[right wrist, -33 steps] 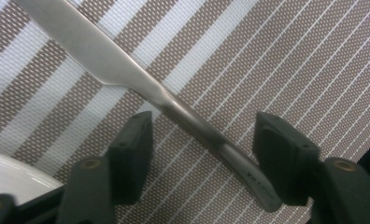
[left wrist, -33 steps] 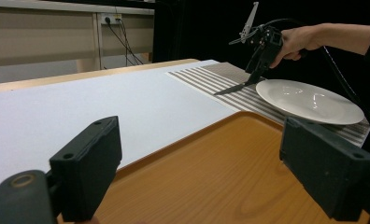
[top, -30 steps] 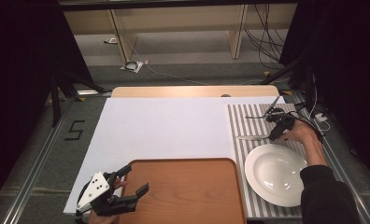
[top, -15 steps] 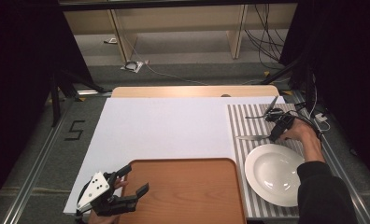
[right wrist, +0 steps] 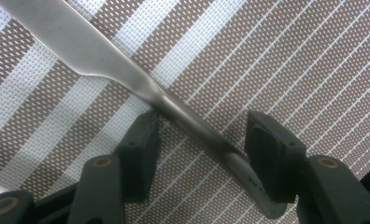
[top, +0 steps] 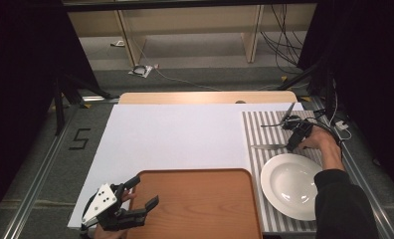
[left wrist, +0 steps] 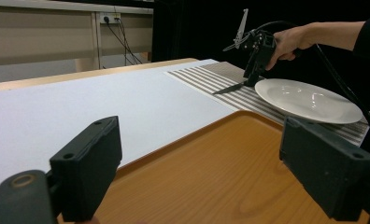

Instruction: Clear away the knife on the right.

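Note:
A steel table knife lies on the brown-and-white striped placemat, blade pointing left, just above a white plate. My right gripper points down over its handle. In the right gripper view the knife runs slantwise between the jaws of the right gripper. The jaws have just been closing, and each pad touches a side of the handle. My left gripper hovers open and holds nothing over the front left corner of a wooden tray. The left gripper view shows the same gripper and the plate.
A large white sheet covers the table's middle. The tray sits at the front, with the placemat to its right. Cables trail past the table's right edge. Shelving stands beyond the far edge.
The right hand has shifted only slightly over the knife handle. The left gripper has kept its place at the tray's corner.

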The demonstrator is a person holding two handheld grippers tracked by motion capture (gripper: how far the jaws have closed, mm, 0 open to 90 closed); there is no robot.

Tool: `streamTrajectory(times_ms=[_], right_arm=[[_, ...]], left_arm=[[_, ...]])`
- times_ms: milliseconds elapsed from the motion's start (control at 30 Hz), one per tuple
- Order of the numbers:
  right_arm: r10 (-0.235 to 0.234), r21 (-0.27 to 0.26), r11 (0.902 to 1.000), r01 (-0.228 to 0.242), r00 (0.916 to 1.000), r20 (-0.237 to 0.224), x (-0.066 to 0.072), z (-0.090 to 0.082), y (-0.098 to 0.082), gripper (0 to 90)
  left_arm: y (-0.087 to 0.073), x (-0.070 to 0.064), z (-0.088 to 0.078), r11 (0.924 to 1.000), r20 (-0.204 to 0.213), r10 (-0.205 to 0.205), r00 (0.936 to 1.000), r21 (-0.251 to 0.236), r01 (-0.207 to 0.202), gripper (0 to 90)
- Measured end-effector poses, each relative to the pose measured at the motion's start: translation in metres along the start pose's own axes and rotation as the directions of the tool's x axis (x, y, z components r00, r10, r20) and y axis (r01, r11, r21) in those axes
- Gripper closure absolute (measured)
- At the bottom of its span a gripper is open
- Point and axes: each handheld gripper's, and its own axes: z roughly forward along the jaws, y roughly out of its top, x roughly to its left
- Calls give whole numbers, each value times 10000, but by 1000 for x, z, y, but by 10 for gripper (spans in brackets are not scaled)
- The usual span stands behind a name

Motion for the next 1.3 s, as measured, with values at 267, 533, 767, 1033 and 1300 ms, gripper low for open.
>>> streamTrajectory(times_ms=[267,533,767,1033,1300], right_arm=[[-59,11,10000,59,9997,-250,1,-1,0,575],[-234,34,9997,235,9988,-428,3,-1,1,654],[-588,103,9982,593,9975,-396,8,-2,2,724],[-966,85,9952,970,9943,-452,11,-2,3,795],[-1318,-225,9910,1318,9913,29,15,-6,1,806]], left_arm=[[0,0,0,10000,6,11,10000,-15,-11,131],[0,0,-1,10000,-8,20,10000,-33,-20,130],[0,0,-1,10000,-11,46,10000,-42,-46,130],[0,0,-1,10000,-12,29,10000,-38,-29,130],[1,0,-1,10000,-30,-9,10000,-61,9,131]])
